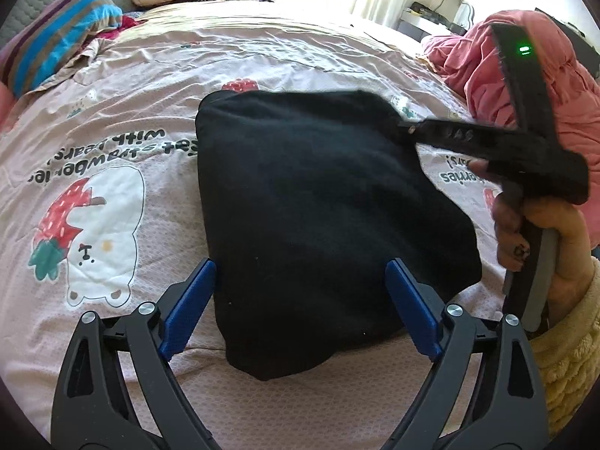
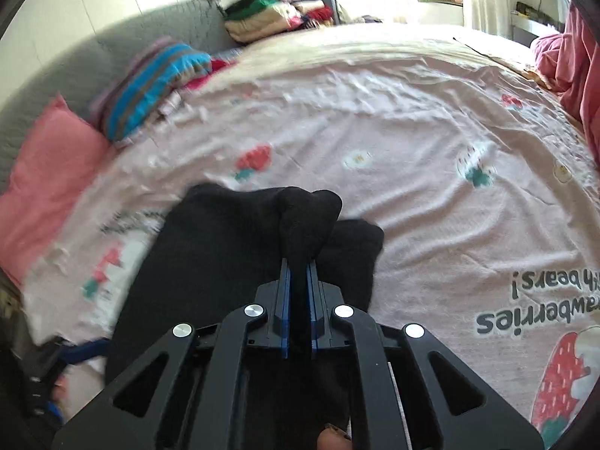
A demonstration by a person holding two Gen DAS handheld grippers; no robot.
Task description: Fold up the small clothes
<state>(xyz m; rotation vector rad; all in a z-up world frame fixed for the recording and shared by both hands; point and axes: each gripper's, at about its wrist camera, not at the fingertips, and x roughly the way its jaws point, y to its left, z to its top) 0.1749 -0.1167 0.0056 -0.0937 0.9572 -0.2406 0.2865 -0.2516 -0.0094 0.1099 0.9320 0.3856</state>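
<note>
We see the black garment (image 1: 318, 206) mid-bedsheet (image 1: 112, 131). Left gripper (image 1: 300, 307) gapes wide at its 6 o'clock edge, gripping nothing. Right gripper (image 2: 299, 292), clamped tight, pinches its 3 o'clock fold.

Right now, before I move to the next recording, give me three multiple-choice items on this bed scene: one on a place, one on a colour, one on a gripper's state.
1. Where does the folded black fabric garment lie?
A. on the pink strawberry-print bedsheet
B. on the striped pillow
C. on the clothes pile

2. What colour are the left gripper pads?
A. red
B. blue
C. grey

3. How is the right gripper?
A. wide open
B. shut on nothing
C. shut on black cloth

Answers: 1 A, sheet shows all round it; 2 B, both pads are blue; 3 C, cloth bunches out between the closed pads.
</note>
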